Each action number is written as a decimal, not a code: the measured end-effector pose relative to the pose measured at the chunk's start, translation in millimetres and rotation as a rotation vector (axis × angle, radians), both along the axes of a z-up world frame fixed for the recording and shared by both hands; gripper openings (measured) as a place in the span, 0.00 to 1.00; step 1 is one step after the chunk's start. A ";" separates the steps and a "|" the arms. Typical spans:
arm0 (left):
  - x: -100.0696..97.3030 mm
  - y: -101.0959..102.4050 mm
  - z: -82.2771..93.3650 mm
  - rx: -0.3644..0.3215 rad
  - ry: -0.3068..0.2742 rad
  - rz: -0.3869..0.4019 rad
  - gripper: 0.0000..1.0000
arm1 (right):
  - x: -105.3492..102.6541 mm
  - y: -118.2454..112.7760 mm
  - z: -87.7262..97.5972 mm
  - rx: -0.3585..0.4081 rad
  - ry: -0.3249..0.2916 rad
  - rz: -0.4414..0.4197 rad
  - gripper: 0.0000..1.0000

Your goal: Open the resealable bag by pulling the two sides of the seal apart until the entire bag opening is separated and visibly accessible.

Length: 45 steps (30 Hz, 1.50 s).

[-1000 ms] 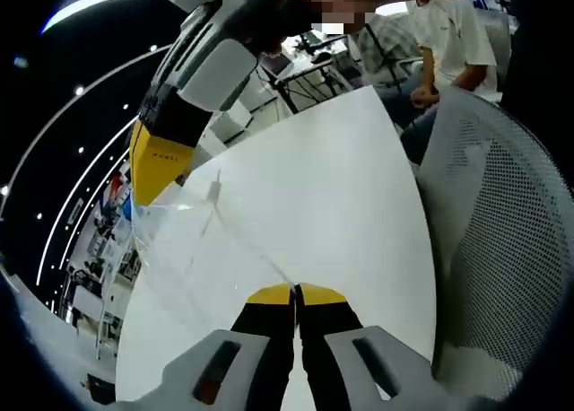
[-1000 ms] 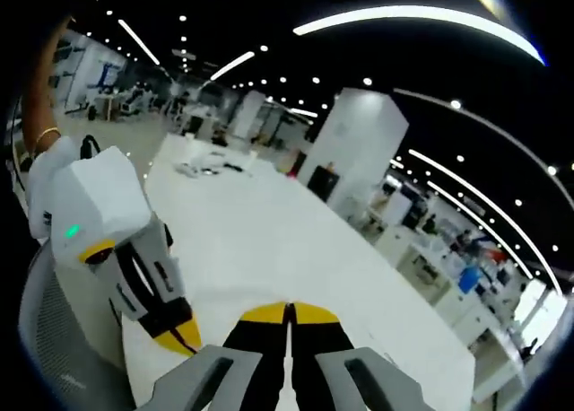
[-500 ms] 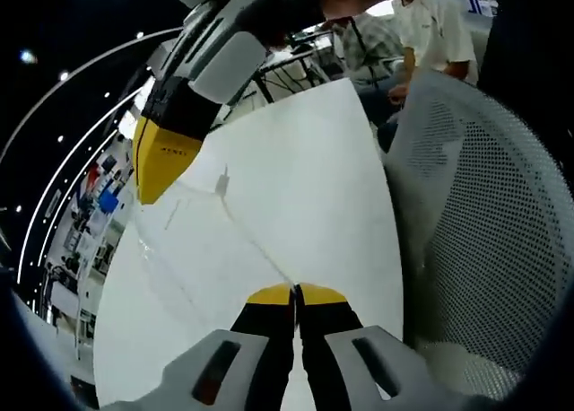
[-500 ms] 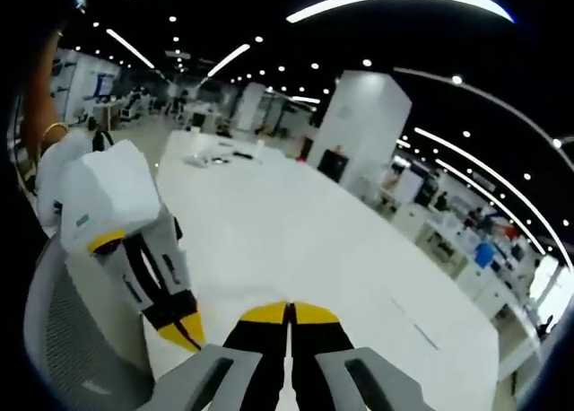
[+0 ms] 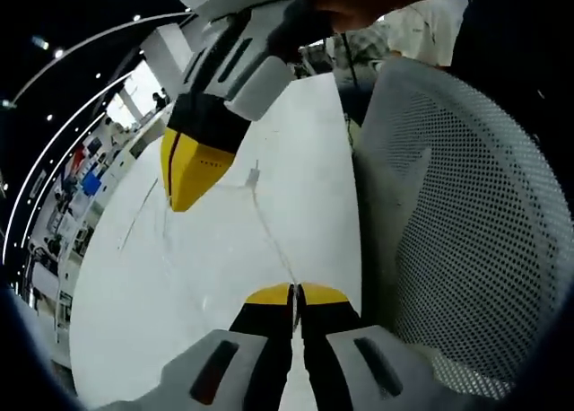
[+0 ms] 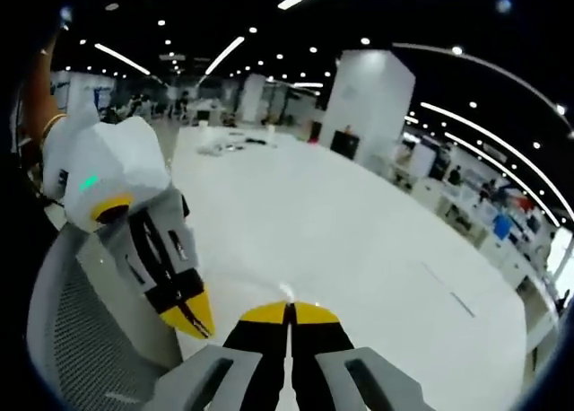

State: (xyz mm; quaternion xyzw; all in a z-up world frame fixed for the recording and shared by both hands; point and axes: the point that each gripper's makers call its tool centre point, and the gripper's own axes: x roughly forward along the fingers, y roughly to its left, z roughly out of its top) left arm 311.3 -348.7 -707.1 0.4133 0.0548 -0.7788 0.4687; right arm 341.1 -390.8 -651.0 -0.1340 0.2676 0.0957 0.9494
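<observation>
The clear resealable bag hangs in the air over the white table, stretched between both grippers. Its seal line runs from a small tab down to my left gripper, whose yellow-tipped jaws are shut on the bag's edge. My right gripper reaches in from the top left, jaws shut on the bag's opposite side. In the right gripper view, my right gripper is shut with a thin glint of bag at its tips, and the left gripper sits close beside it on the left.
A white mesh chair back stands close on the right of the left gripper view and appears as the chair at lower left. Seated people are beyond the table's far end. Small items lie far off on the table.
Both views have swung, so the cameras moved. The two grippers have drawn a little closer together and look larger to each other. Both stay shut on the bag.
</observation>
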 end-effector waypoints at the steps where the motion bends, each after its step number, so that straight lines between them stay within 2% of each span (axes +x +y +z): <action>1: 0.4 0.0 0.5 -0.002 0.005 0.006 0.03 | -0.2 1.0 -1.6 0.005 0.002 0.001 0.00; 3: 1.7 0.2 4.1 -0.012 0.030 0.029 0.03 | -0.9 4.7 -10.7 0.018 0.013 -0.005 0.00; 7: 5.9 0.8 7.4 -0.030 0.031 0.061 0.08 | -0.7 7.7 -21.1 0.014 0.034 -0.004 0.00; 9: 7.3 1.2 10.0 -0.044 0.035 0.068 0.12 | 0.5 7.0 -22.9 0.011 0.038 -0.008 0.00; 13: 9.0 1.1 18.7 -0.074 0.072 0.105 0.15 | 2.8 3.3 -26.8 -0.023 0.051 -0.004 0.00; 20: 22.0 3.4 38.4 -0.143 0.118 0.210 0.24 | 10.6 -9.5 -32.2 -0.018 0.064 -0.034 0.00; 22: 31.2 6.9 42.5 -0.160 0.125 0.255 0.29 | 15.9 -16.0 -36.0 -0.029 0.074 -0.042 0.00; 25: 38.0 10.6 48.6 -0.198 0.144 0.282 0.37 | 21.7 -23.8 -37.5 -0.049 0.077 -0.048 0.00; 30: 51.1 24.9 47.5 -0.185 0.145 0.335 0.40 | 34.8 -39.2 -36.3 -0.085 0.074 -0.056 0.00; 33: 58.7 32.6 48.5 -0.192 0.185 0.390 0.43 | 40.4 -47.1 -36.2 -0.102 0.076 -0.058 0.00; 35: 63.7 35.5 52.4 -0.222 0.228 0.434 0.49 | 43.6 -54.4 -37.3 -0.146 0.084 -0.043 0.00; 38: 74.7 41.4 57.9 -0.260 0.270 0.512 0.54 | 47.8 -61.8 -39.6 -0.164 0.090 -0.042 0.00; 42: 86.9 52.6 58.5 -0.257 0.257 0.552 0.56 | 55.6 -70.1 -44.7 -0.175 0.097 -0.045 0.00; 45: 94.5 59.9 56.9 -0.248 0.276 0.588 0.59 | 61.6 -74.0 -50.4 -0.187 0.113 -0.046 0.00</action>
